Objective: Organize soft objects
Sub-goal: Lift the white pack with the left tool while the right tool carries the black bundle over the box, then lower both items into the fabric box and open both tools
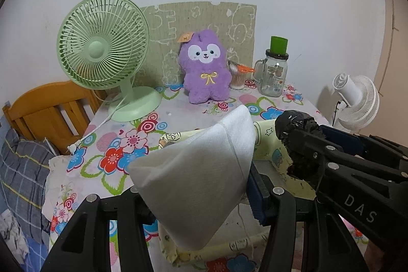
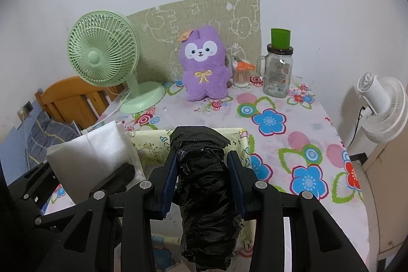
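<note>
A white soft pack [image 1: 199, 170] [image 2: 94, 159] sits between the fingers of my left gripper [image 1: 197, 193], which is shut on it. My right gripper [image 2: 202, 159] [image 1: 303, 144] is shut on a black plastic-wrapped roll [image 2: 204, 195] [image 1: 298, 129]. Both grippers hang side by side just above a pale yellow fabric bin [image 1: 270, 142] [image 2: 150, 144] with cartoon prints, at the near side of the floral table. A purple plush toy [image 1: 204, 68] [image 2: 204, 63] sits upright at the back of the table, well beyond both grippers.
A green desk fan [image 1: 102, 42] stands back left, its cord trailing to the table's left edge. A cup of cotton swabs with orange scissors [image 1: 238, 75] and a glass jar [image 1: 275, 73] stand back right. A wooden headboard [image 1: 51, 106] lies left, a white fan [image 1: 357, 98] right.
</note>
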Demonstrator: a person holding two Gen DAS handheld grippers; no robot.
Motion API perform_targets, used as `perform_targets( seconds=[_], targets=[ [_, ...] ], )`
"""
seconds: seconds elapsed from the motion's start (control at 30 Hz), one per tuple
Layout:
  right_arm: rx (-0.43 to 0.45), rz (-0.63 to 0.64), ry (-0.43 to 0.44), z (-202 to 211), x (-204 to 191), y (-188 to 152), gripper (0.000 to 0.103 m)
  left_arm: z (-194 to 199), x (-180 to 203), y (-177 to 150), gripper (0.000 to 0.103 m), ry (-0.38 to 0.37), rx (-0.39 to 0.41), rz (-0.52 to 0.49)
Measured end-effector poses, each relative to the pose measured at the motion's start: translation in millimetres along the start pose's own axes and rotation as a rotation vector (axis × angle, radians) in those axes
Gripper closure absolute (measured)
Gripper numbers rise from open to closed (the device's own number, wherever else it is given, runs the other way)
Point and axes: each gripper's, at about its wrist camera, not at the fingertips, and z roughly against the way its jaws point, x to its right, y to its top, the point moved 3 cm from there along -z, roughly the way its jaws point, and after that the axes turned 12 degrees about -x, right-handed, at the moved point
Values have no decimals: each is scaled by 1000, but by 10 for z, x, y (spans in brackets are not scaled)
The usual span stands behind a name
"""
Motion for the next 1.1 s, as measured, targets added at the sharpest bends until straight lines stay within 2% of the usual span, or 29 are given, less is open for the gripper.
perform_targets(
  seconds=[0.3,0.5,0.7,0.87,1.1],
  targets=[
    [-42,0,-6,-281,22,53,61,-246,-29,38,47,-20,-54,16],
    [-62,-13,-9,-420,58,65,61,-391,-13,27,43,-24,-88,16],
    [-76,-32,-35,-503,106,42,60,-416,-11,4,26,-11,-84,21],
    [-87,-35,-53,-493,120,3,54,-377,25,-36,14,0,-71,-1],
    [-59,-16,-54,-351,68,-49,36,-264,48,-83,10,10,-47,-13]
  ],
)
